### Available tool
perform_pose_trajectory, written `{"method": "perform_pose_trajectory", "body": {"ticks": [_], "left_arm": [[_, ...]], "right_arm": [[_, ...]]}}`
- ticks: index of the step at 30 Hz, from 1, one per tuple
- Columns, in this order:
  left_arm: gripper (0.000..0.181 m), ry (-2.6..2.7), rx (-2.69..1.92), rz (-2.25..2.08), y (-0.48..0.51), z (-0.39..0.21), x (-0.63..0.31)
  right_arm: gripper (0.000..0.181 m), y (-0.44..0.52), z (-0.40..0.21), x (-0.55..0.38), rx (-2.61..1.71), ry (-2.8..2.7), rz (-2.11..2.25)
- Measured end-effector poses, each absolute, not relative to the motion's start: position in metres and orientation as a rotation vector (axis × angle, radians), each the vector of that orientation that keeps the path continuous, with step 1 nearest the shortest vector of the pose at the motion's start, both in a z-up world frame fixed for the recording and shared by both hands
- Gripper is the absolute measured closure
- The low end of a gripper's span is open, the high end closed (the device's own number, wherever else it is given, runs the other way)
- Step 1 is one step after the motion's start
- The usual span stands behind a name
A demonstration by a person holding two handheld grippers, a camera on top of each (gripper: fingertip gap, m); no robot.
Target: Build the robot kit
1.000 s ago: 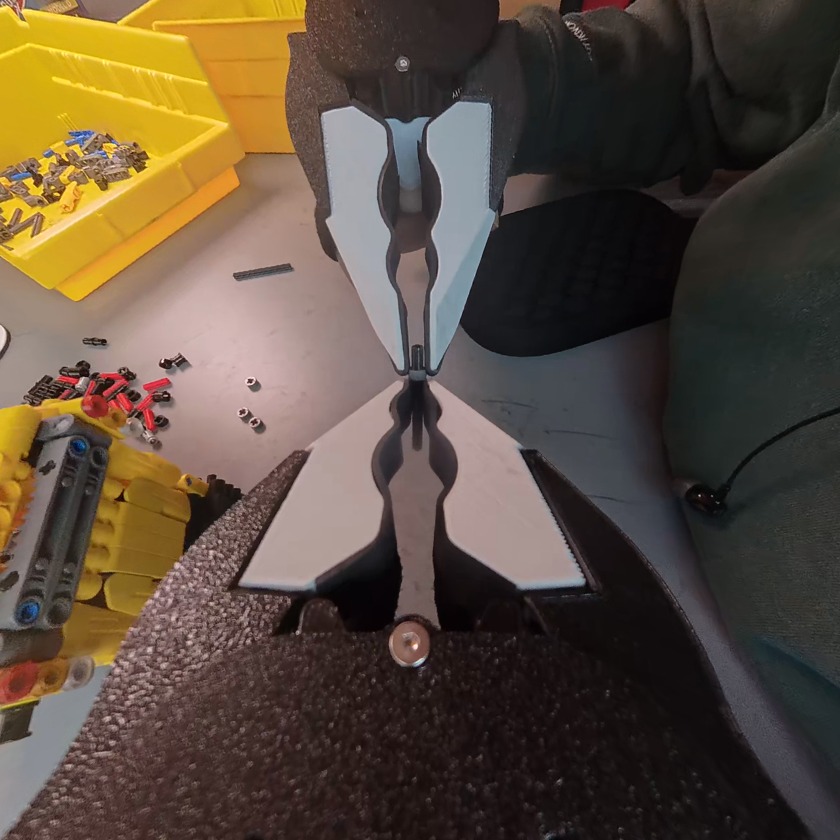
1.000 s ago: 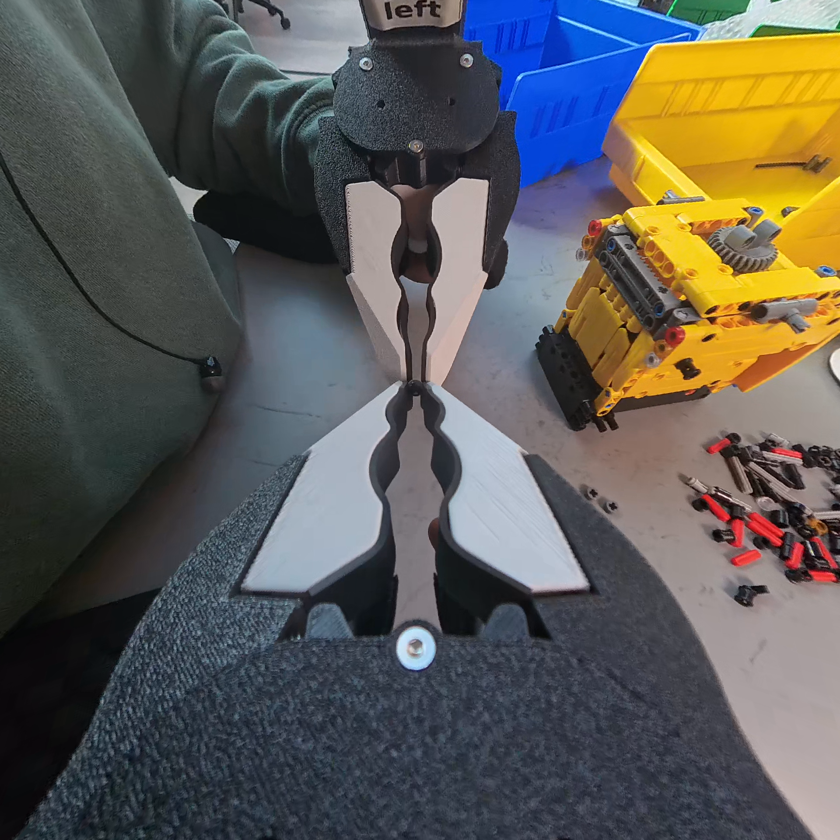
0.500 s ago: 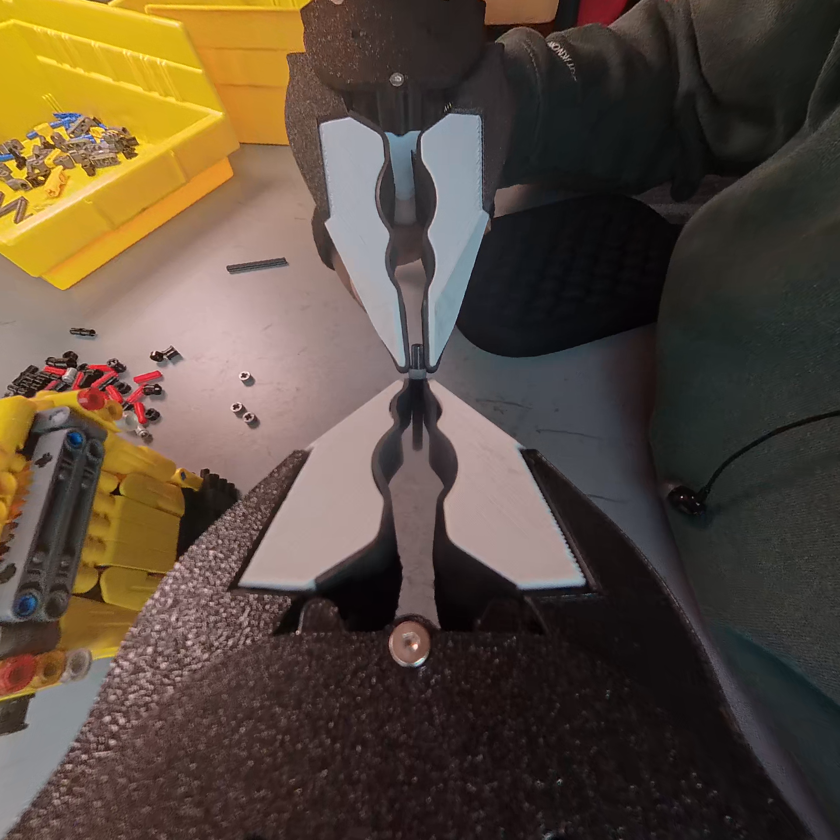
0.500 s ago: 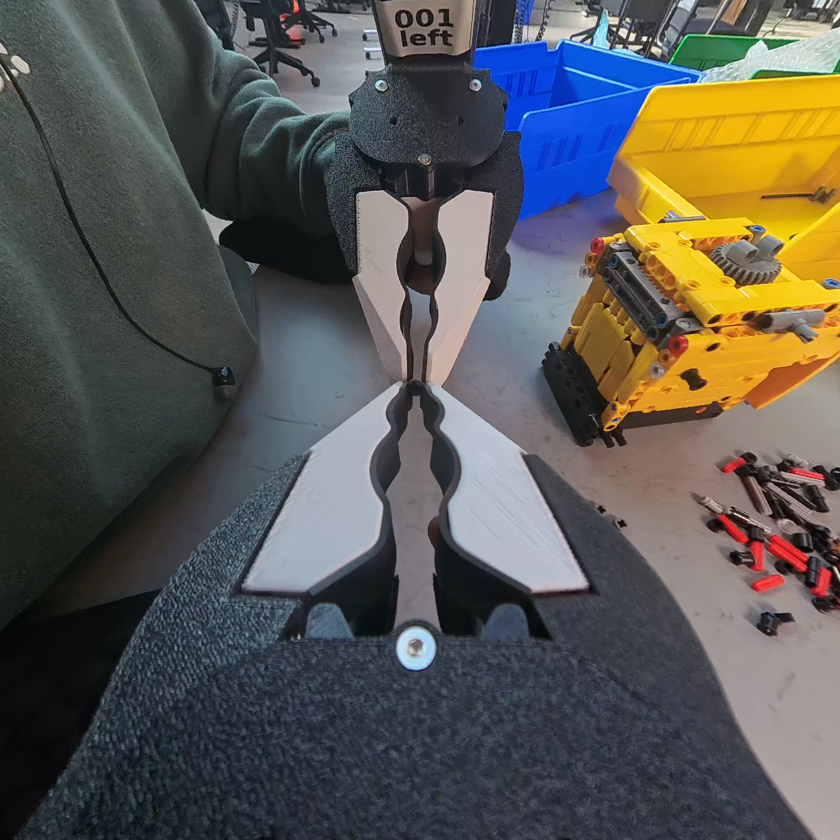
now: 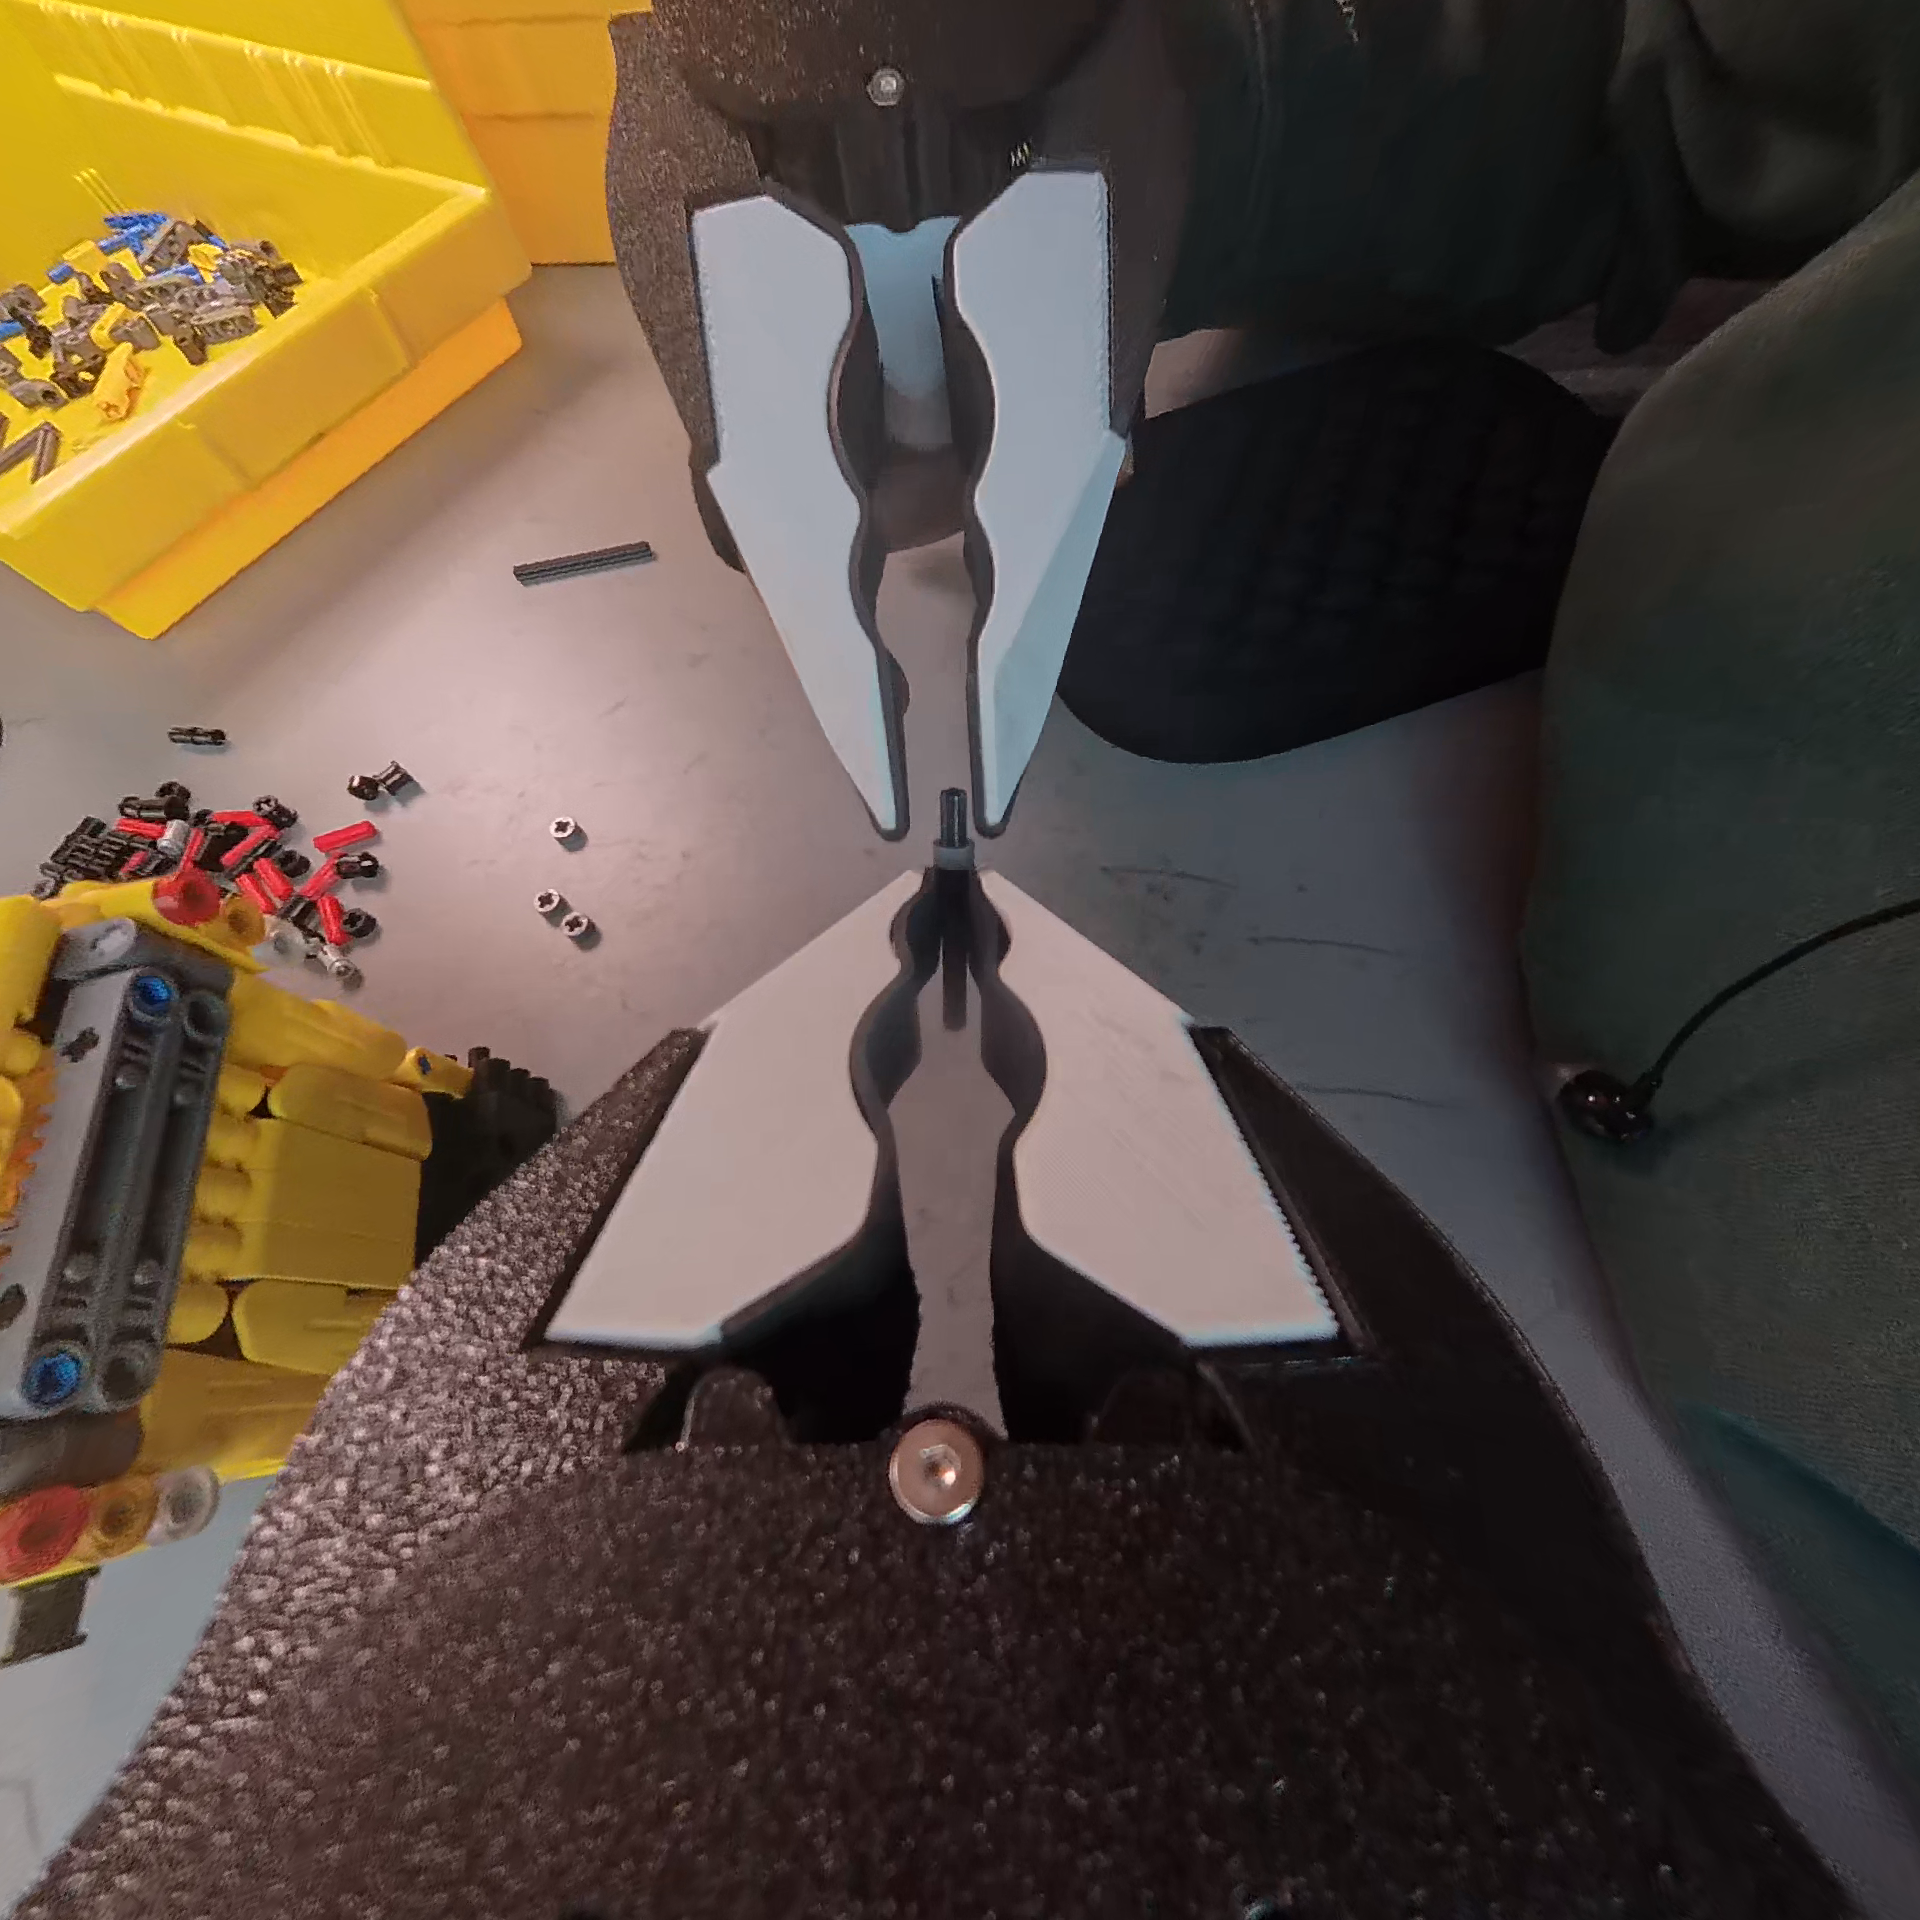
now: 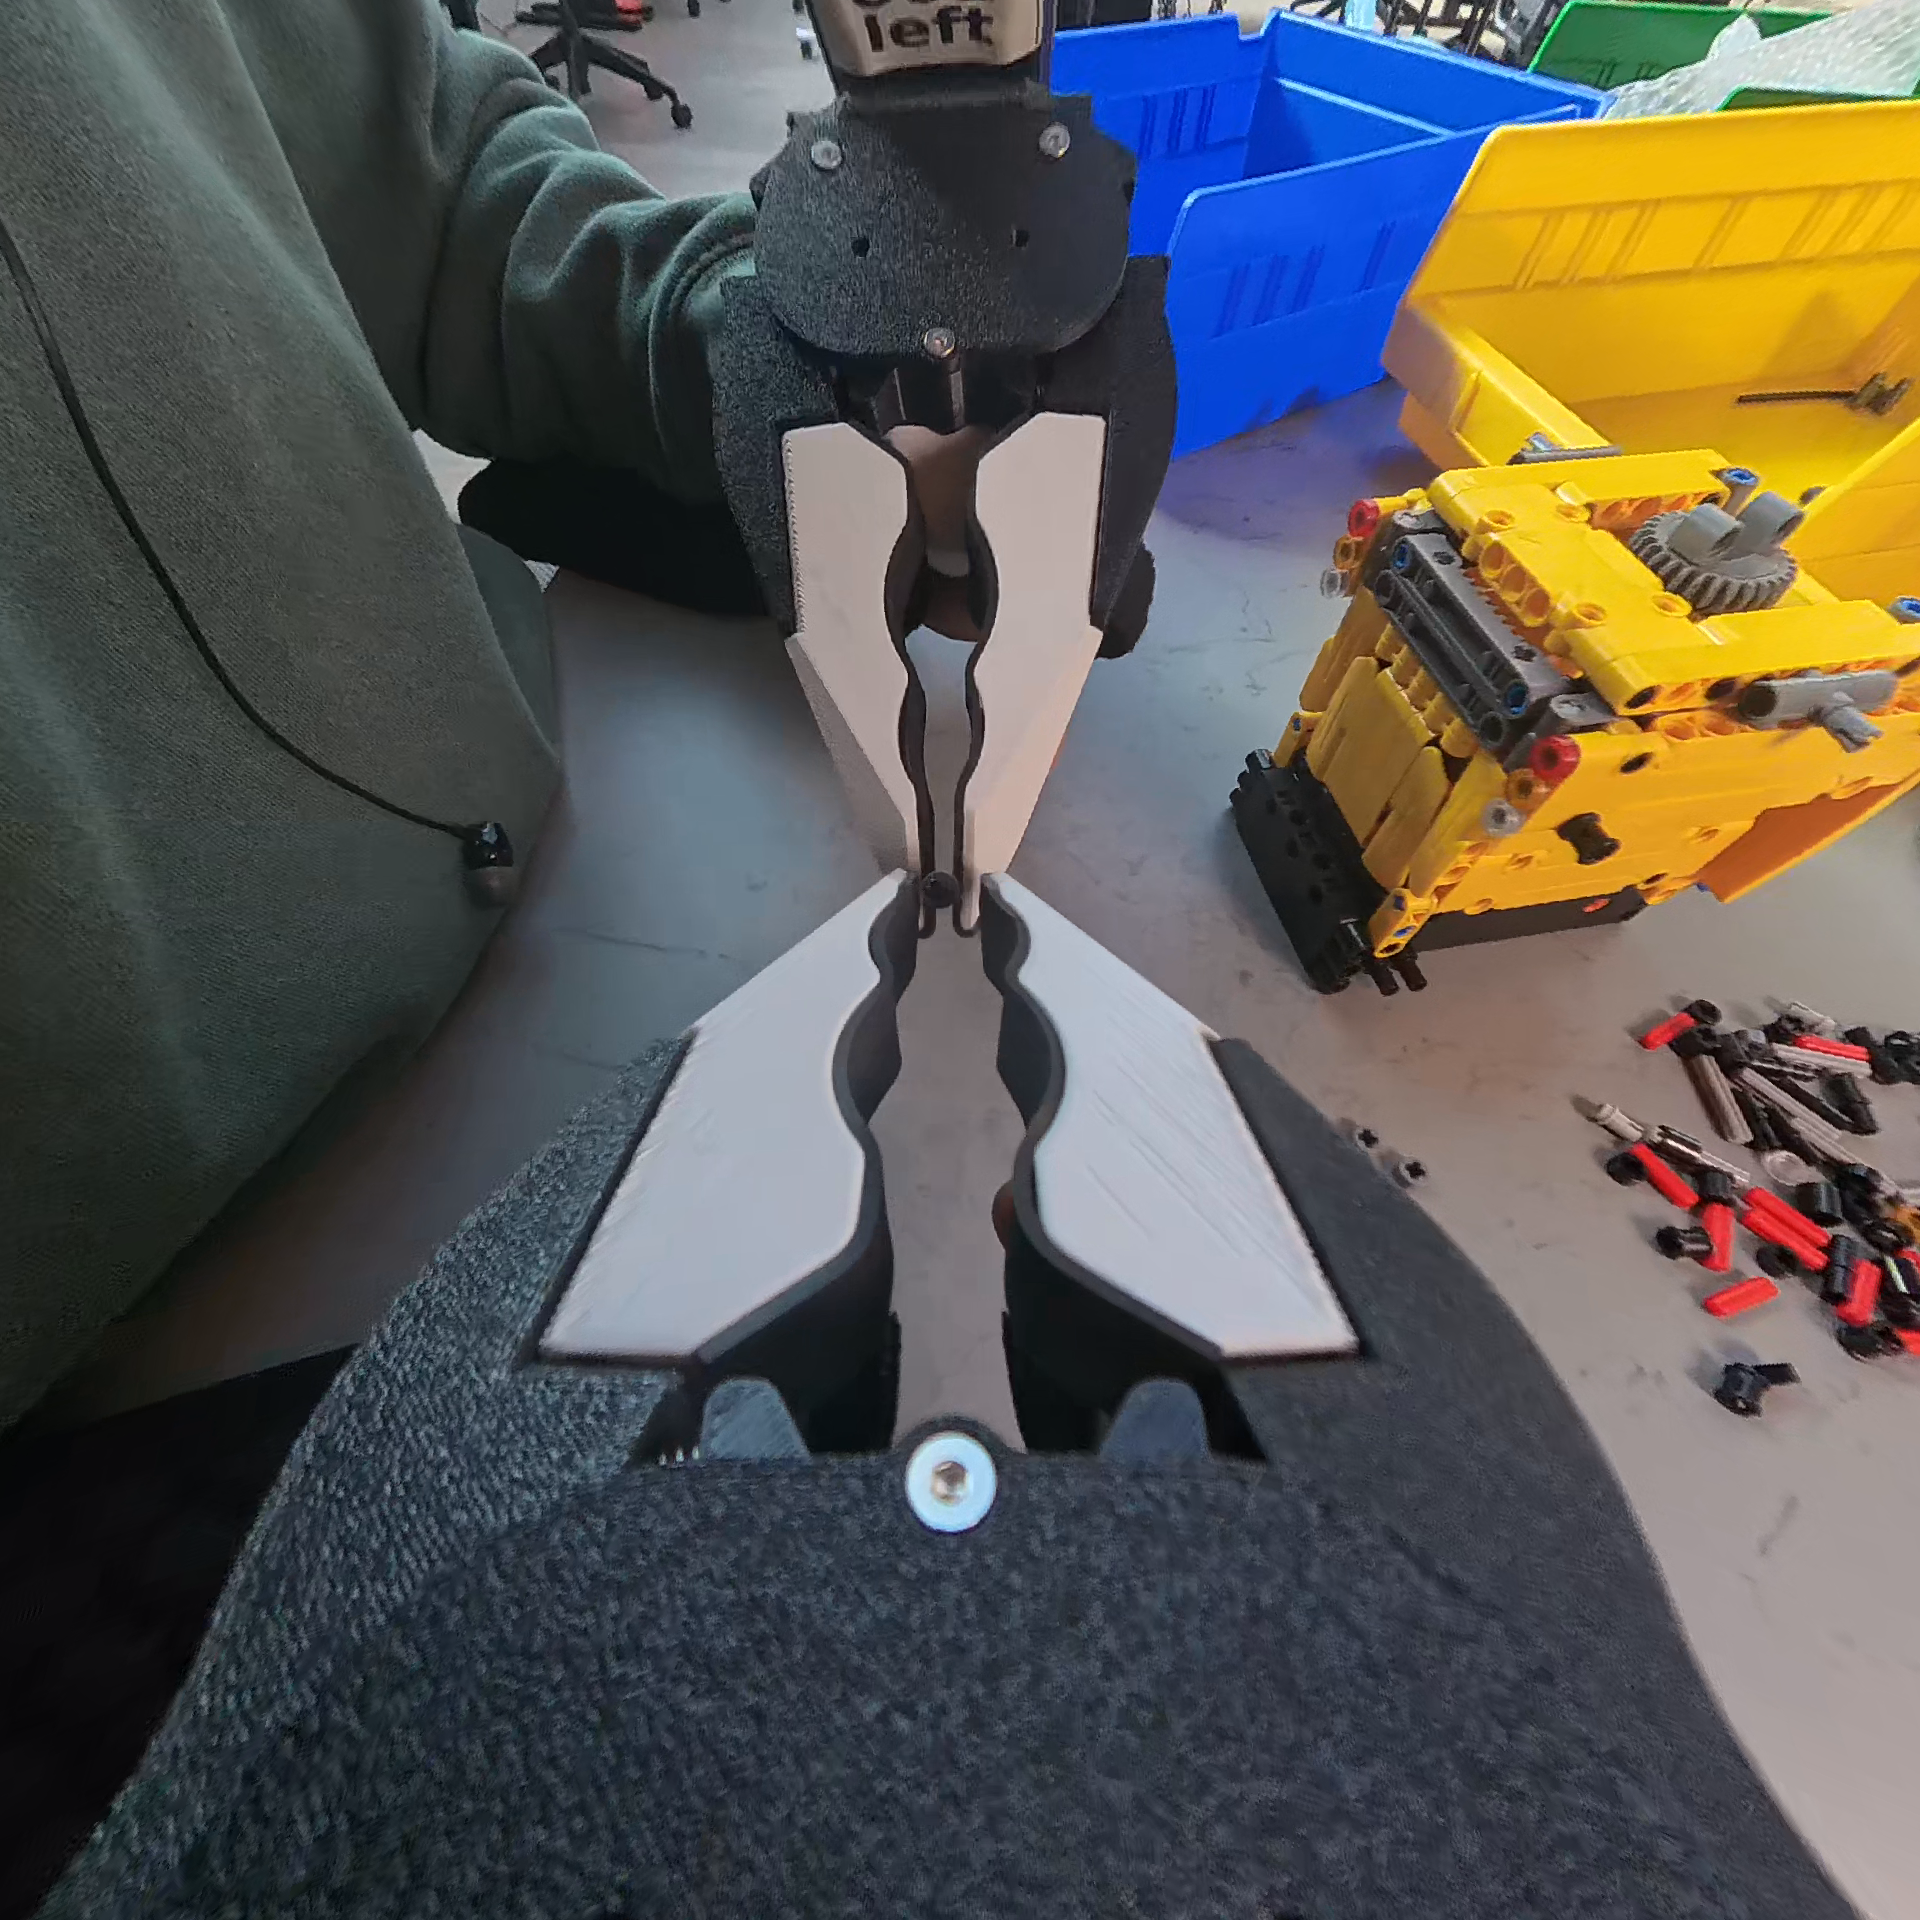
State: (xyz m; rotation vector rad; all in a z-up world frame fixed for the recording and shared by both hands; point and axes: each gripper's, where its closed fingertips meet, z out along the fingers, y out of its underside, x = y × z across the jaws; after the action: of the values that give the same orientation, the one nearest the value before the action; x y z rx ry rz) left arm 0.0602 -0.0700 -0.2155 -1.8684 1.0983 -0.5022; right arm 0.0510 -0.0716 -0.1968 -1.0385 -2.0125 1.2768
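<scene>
Black pin (image 5: 951, 914) with grey collar, clenched upright in left claw (image 5: 951, 883) tips, above grey surface (image 5: 644, 717). Right claw (image 5: 943, 826) tip to tip opposite, parted slightly about the pin's free end. Yellow brick model (image 6: 1579, 707) and loose red and black pins (image 6: 1787, 1164) alongside.

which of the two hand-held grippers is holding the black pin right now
The left hand-held gripper: its fingers are shut on the black pin. The right hand-held gripper has its fingers spread either side of the pin.
</scene>
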Motion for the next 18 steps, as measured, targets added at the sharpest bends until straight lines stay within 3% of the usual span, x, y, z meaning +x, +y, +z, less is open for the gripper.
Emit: {"method": "perform_pose_trajectory", "body": {"ticks": [18], "left_arm": [[0.177, 0.997, -1.832, -0.589, -0.067, -0.205, 0.052]], "right_arm": [[0.175, -0.064, -0.191, 0.048, -1.049, -1.96, 1.298]]}}
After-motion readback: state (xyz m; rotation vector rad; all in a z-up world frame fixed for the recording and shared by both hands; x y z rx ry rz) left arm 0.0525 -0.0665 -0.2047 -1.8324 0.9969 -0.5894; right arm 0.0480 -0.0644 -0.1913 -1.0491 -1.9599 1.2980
